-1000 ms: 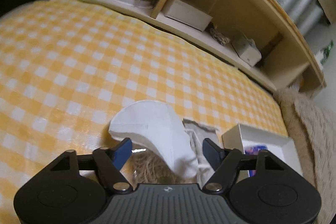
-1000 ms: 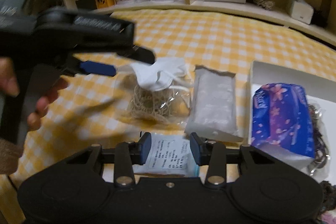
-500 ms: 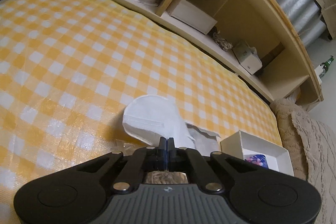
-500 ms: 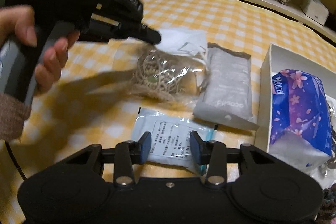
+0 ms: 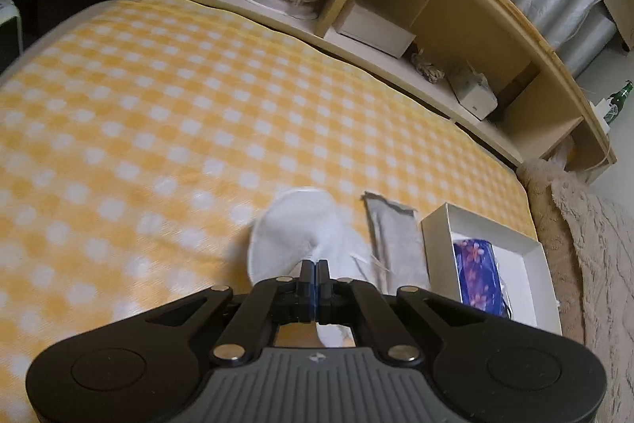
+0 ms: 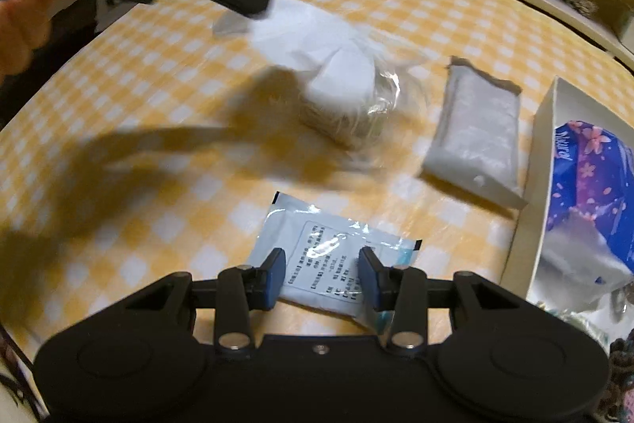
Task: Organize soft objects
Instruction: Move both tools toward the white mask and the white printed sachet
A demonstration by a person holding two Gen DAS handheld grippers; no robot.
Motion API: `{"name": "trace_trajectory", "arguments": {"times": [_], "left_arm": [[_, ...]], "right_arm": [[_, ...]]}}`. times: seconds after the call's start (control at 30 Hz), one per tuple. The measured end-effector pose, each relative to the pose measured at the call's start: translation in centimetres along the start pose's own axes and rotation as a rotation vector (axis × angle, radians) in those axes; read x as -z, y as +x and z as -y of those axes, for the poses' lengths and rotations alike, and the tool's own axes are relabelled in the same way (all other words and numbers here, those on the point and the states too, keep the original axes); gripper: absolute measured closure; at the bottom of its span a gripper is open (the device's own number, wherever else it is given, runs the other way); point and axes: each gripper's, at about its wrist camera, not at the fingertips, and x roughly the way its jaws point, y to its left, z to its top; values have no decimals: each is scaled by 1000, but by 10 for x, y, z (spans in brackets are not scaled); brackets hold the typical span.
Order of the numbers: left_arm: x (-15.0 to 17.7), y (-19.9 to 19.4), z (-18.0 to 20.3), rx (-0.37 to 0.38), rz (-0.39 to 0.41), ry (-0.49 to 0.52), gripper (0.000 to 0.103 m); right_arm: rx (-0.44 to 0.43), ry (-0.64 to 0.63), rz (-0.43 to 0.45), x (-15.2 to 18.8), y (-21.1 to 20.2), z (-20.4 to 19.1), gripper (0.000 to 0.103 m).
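Seemingly, white mask (image 5: 301, 228) pointing away, left gripper (image 5: 316, 270) clamped

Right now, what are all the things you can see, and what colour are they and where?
Cloth: one, yellow-white check, under everything.
Face mask: one, white, pinched in left gripper.
Netting bundle: one, beige, clear wrap, mid-cloth.
Grey pouch: one, beside the box.
Printed sachet: one, pale blue, before right gripper.
Box: one, white, cloth's right edge.
Floral pack: one, blue-purple, inside box.
Shelf: one, wooden, behind.
Left gripper: shut on mask.
Right gripper: open.
Hand: one, holding left gripper.
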Motion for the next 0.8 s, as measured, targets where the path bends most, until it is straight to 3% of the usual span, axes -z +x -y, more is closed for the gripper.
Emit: {"name": "trace_trajectory", "arguments": {"times": [0.17,0.33,0.4,0.43,0.47,0.57,0.7,0.8], "left_arm": [[13,-36,-9,-32,-5,37,103],[35,-51,-22,-132,-70,118,103],[44,-53,-31,-186,-101,132,82],[46,-54,-35,-212,-110,142,57],[49,-53,-38,-237,-125,160,40],[50,-50,-45,-297,-128,163,34],[50,-39,-42,-305,-125,202,29],[51,-23,-36,-313,-119,283,18]], "right_arm": [[-34,-41,-26,9,-6,-10,60],[-62,-70,-53,16,-12,-18,60],[-66,-73,-62,17,-14,-19,60],[-68,-76,-65,18,-14,-20,60],[-69,-80,-68,18,-14,-20,60],[-78,-74,-78,17,-16,-20,59],[-127,-15,-54,15,-29,-15,60],[-137,-7,-46,17,-42,-13,60]]}}
